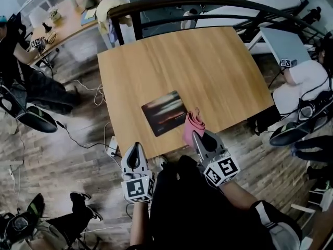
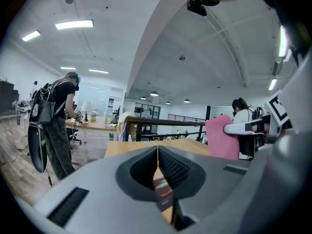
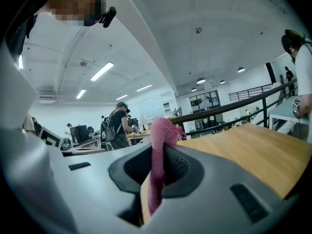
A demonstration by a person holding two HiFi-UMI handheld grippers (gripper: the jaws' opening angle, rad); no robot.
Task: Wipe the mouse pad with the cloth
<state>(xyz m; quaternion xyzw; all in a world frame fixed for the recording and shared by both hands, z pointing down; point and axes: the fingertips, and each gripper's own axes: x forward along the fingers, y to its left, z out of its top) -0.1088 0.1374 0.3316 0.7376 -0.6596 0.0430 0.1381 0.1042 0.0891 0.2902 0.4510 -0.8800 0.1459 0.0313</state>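
Note:
A dark mouse pad (image 1: 164, 112) with a sunset picture lies flat near the front edge of the wooden table (image 1: 208, 66). My right gripper (image 1: 200, 135) is shut on a pink cloth (image 1: 194, 125), held just right of the pad above the table's front edge. In the right gripper view the pink cloth (image 3: 160, 155) stands pinched between the jaws. My left gripper (image 1: 136, 150) hangs below the table's front edge, left of the pad, with its jaws pressed together and empty. The left gripper view shows the cloth (image 2: 220, 136) off to the right.
A dark railing (image 1: 208, 7) curves behind the table. Seated people and office chairs (image 1: 36, 117) flank both sides. Cables (image 1: 96, 139) trail across the wooden floor to the left. Another desk (image 1: 67, 20) stands at the far left.

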